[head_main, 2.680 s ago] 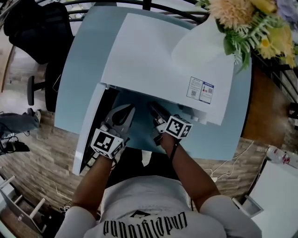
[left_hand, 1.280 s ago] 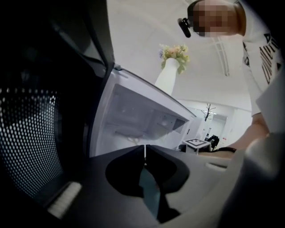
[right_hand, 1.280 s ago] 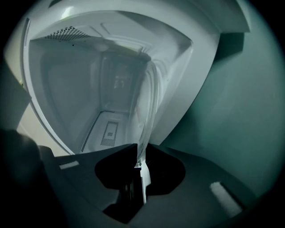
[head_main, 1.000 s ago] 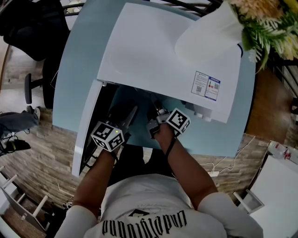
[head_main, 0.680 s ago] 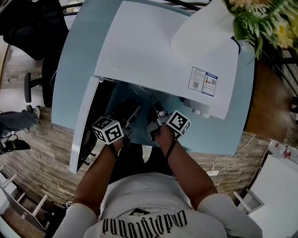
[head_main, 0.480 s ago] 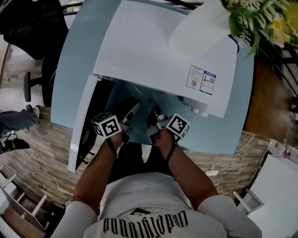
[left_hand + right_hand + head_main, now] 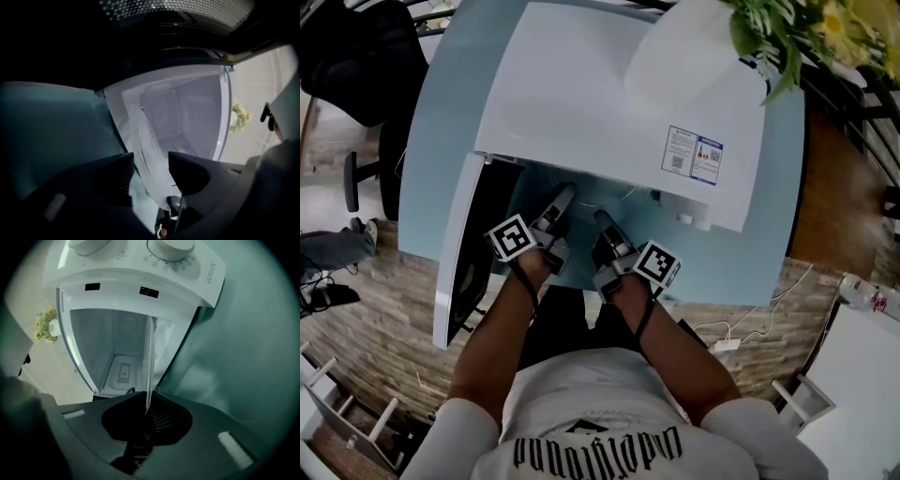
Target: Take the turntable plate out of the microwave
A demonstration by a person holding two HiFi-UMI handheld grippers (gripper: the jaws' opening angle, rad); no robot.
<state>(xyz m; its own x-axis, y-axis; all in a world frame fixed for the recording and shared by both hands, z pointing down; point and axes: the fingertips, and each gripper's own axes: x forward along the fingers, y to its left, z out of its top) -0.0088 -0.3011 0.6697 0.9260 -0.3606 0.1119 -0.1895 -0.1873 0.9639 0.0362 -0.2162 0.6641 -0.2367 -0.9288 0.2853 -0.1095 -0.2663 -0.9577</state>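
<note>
Your right gripper [image 7: 146,408] has just been squeezing in, and its jaws now pinch the near edge of the glass plate [image 7: 148,362], which stands on edge. Your left gripper [image 7: 151,161] has just thrown its jaws wide. The plate runs between them, with neither pad pressing on it. Just beyond, the white microwave [image 7: 600,103] stands open on the blue table [image 7: 773,225], its door [image 7: 455,272] swung left. The plate is right at its mouth.

Reads as an office or demo room, not a home kitchen: white microwave [image 7: 609,112] parked on a pale blue table [image 7: 441,122], black office chair [image 7: 356,66] just beyond, wood-plank floor [image 7: 384,309] with a loose cable [image 7: 759,319] trailing, vase [image 7: 684,56] of flowers [image 7: 787,28] as decor.
</note>
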